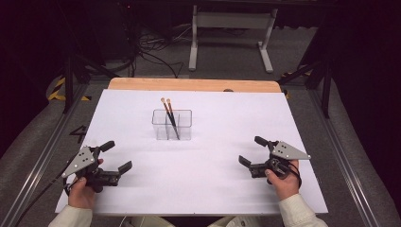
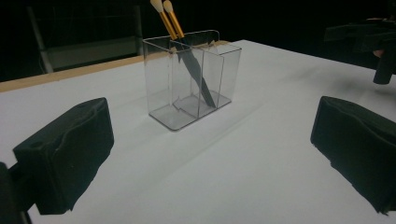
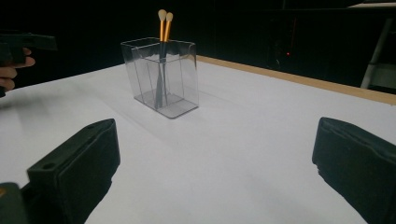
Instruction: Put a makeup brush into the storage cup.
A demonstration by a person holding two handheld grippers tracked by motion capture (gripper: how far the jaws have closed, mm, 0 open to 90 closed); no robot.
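Observation:
A clear plastic holder [image 1: 172,125] with compartments stands upright near the middle of the white table [image 1: 198,189]. Two brushes [image 1: 169,113] with gold ferrules and pale tips lean inside it, tips up. The holder [image 2: 191,79] and the brushes [image 2: 175,25] show ahead in the left gripper view, and the holder [image 3: 161,77] with the brushes [image 3: 164,25] in the right gripper view. My left gripper [image 1: 117,156] rests open at the table's near left, nothing between its jaws. My right gripper [image 1: 251,150] stands open at the near right, also holding nothing. Both are well apart from the holder.
A wooden strip [image 1: 194,84] runs along the table's far edge. Beyond it stand a white frame leg [image 1: 193,42] and cables [image 1: 151,52] on the grey floor. Metal rails [image 1: 42,156] flank the table on both sides.

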